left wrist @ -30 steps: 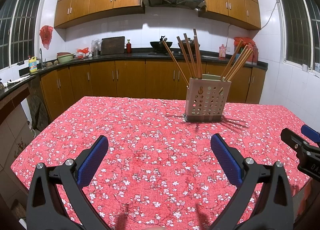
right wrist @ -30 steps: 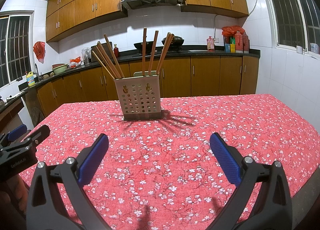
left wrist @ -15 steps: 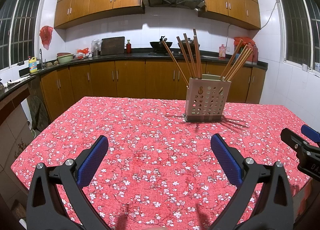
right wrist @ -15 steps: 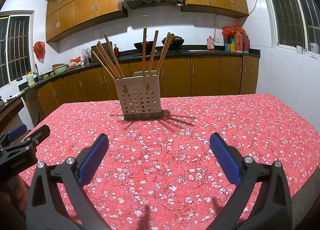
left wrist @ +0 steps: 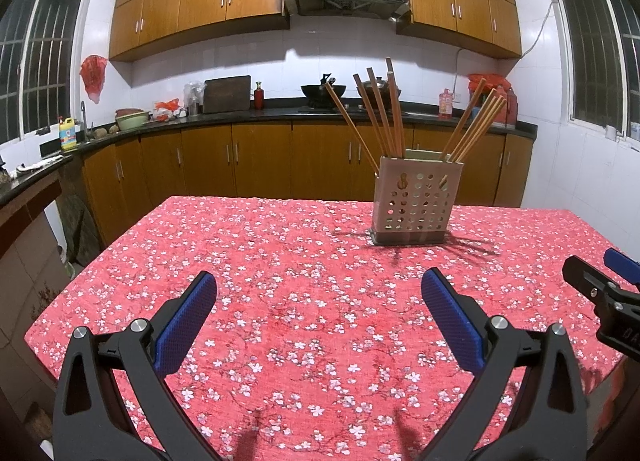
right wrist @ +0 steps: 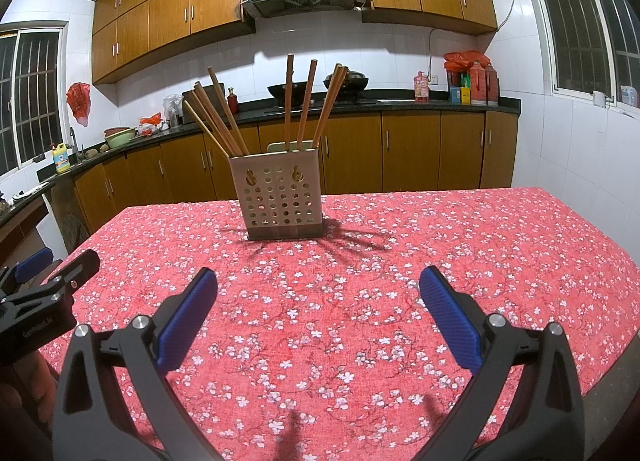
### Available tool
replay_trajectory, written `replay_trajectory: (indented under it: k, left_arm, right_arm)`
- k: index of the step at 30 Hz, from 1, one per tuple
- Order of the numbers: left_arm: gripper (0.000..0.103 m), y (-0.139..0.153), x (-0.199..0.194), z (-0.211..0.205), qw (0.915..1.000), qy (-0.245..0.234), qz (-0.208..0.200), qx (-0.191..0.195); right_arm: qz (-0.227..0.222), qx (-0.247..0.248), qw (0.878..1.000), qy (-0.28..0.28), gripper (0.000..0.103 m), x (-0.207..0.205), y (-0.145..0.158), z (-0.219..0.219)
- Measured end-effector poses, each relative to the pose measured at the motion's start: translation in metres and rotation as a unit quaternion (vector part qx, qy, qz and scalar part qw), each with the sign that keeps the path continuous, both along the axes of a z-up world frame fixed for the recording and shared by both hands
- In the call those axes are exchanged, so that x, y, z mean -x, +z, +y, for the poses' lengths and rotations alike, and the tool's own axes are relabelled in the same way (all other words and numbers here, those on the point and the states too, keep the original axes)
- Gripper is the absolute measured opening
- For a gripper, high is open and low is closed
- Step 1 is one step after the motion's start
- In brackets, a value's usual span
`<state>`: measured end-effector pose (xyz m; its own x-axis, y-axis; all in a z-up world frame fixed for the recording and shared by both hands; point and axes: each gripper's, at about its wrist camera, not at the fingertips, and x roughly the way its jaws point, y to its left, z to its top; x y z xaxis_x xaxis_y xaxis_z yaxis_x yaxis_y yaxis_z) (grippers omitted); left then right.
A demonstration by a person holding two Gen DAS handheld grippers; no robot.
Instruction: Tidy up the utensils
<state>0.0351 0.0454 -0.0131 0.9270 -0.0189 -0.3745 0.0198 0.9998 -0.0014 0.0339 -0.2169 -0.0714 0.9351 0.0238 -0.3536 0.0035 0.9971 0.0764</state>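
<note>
Nothing had moved since the earlier frames: both tongs hung where they were. The left tongs (left wrist: 318, 311) and right tongs (right wrist: 318, 305) were spread wide and empty above the near edge of the desk (left wrist: 280, 261), side by side. The perforated utensil holder (right wrist: 280, 197) stood upright toward the far edge, well apart from both tongs, ahead of them and between their lines of sight. Wooden chopsticks (right wrist: 298, 101) already leaned inside it in loose fans; no utensil lay loose on the floral cloth. The sorting looked finished or paused. Any next move would call for reaching forward to the holder.
</note>
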Motion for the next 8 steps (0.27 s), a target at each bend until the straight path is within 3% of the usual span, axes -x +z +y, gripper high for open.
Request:
replay_trajectory:
  k: [8]
  left_arm:
    - [0.101,-0.0014,-0.0009,0.0029,1.0000,-0.004,0.003,0.002]
  right_arm:
    - [0.000,0.000,1.000,0.000,0.099,-0.0006,0.0004,-0.0007]
